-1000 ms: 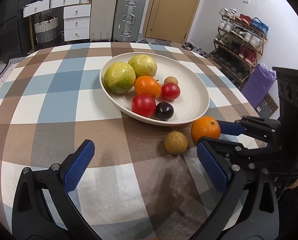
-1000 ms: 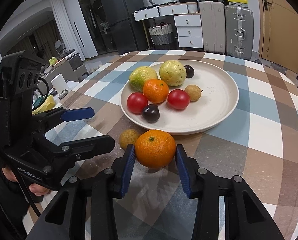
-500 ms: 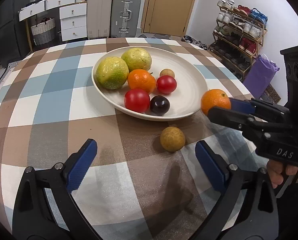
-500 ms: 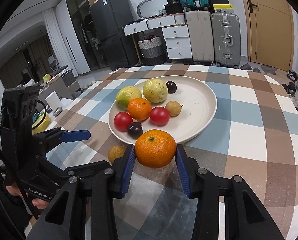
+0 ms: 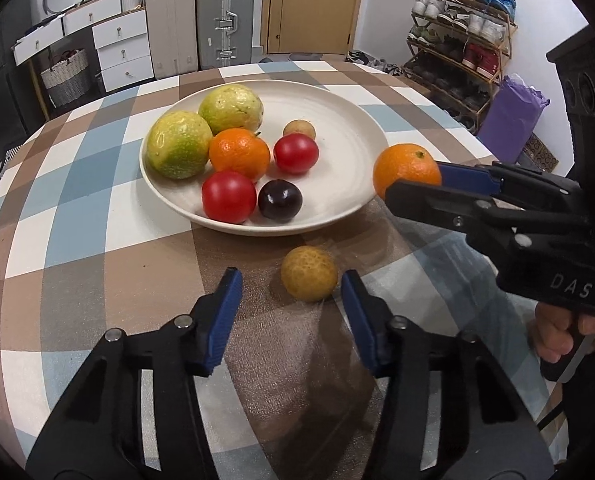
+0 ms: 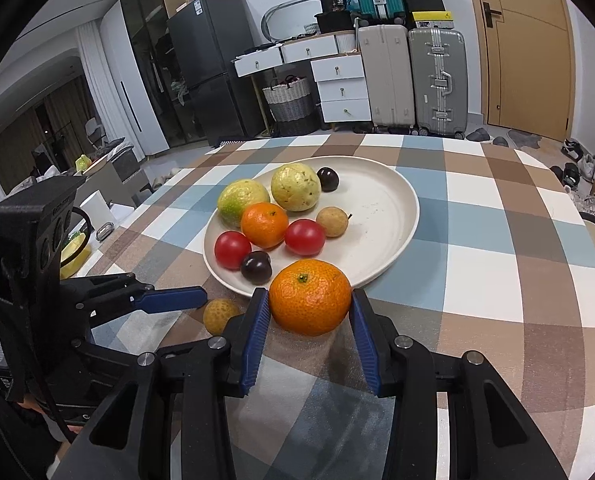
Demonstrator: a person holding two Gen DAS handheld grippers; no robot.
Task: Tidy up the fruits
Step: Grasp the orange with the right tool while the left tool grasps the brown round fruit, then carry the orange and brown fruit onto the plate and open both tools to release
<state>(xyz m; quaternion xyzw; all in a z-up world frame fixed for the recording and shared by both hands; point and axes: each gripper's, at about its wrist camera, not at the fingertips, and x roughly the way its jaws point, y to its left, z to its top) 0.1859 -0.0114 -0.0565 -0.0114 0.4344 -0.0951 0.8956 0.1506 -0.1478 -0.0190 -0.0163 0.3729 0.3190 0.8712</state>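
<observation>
The right tongs (image 6: 309, 312) clench the mandarin (image 6: 309, 297) at its widest part, above the plate (image 6: 393, 216) rim; its skin is soft. The left tongs (image 5: 291, 292) stand released around the small firm longan (image 5: 308, 278) on the tabletop (image 5: 97, 240).

Two suitcases (image 6: 413, 80) stand beside white drawers (image 6: 339, 84), near a wooden door (image 6: 525, 48).

I see even, bright indoor light, soft shadows under the fruit, heavy fisheye bending with black vignetted corners, and slight blur on the counter (image 5: 97, 264) near the fingers (image 5: 222, 320).
</observation>
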